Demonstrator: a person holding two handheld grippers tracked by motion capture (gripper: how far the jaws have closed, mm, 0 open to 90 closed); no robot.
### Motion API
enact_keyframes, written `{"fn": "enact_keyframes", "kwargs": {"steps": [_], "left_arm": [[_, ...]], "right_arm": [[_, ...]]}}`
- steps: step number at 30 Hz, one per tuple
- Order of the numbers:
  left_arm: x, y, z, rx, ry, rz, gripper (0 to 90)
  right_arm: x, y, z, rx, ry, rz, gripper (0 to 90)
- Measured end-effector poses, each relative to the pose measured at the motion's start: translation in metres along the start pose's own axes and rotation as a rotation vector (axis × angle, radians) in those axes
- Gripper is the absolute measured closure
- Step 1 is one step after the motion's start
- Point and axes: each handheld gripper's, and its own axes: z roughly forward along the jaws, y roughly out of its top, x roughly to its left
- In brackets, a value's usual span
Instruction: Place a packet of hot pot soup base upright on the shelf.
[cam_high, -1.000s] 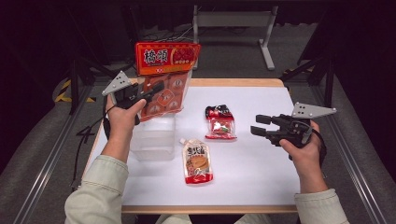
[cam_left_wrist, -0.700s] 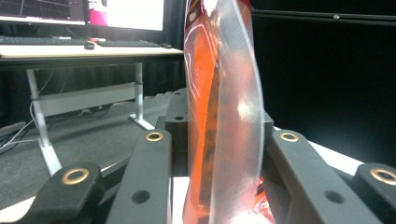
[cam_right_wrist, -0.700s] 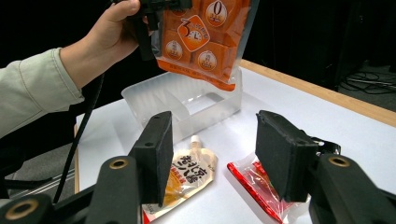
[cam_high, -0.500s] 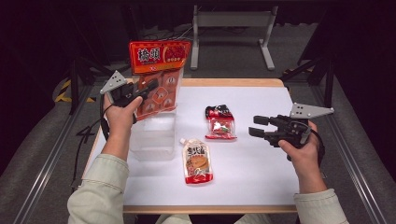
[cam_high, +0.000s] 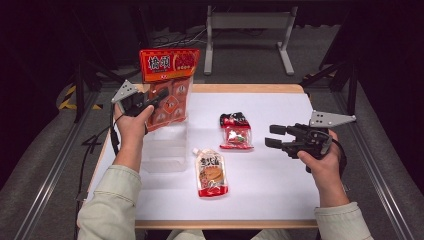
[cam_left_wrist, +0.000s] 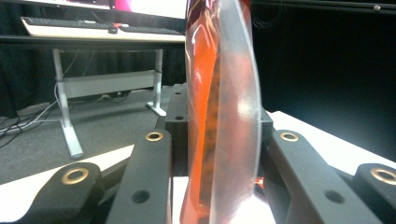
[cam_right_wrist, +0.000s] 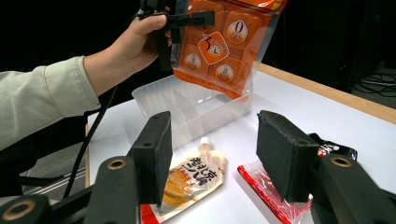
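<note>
Orange snack bag (cam_high: 167, 87) clamped in left gripper (cam_high: 150, 101) jaws.

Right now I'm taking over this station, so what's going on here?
A person holds a red snack bag upright in the left tongs, shut on it, its lower edge over the clear bin. The right tongs are open and hold nothing, hovering beside a small red packet. A spouted pouch lies on the table.

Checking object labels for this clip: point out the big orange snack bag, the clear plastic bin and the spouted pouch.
orange snack bag (cam_high: 169, 65), high view, on its red header.
clear plastic bin (cam_high: 165, 150), high view, on its near wall.
spouted pouch (cam_high: 211, 175), high view, on its printed front.
</note>
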Motion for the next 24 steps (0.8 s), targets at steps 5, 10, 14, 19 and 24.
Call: {"fn": "enact_keyframes", "kwargs": {"steps": [5,10,14,19,24], "left_arm": [[-0.002,0.0,0.006,0.02,0.006,0.003,70.5],[0.0,-0.006,0.011,0.065,0.01,-0.009,70.5],[-0.001,-0.008,0.015,0.076,0.014,-0.003,70.5],[-0.001,-0.008,0.016,0.095,0.017,-0.018,70.4],[0.003,-0.007,0.013,0.131,0.017,-0.054,70.4]], "right_arm": [[0.001,0.0,0.001,-0.002,0.014,0.0,45.9],[0.002,0.0,0.001,-0.001,0.018,-0.006,45.8],[0.001,0.0,0.002,0.0,0.018,-0.004,45.7],[0.002,0.0,0.003,0.002,0.02,-0.005,45.7],[0.002,0.0,0.003,0.003,0.023,-0.005,45.6]]}}
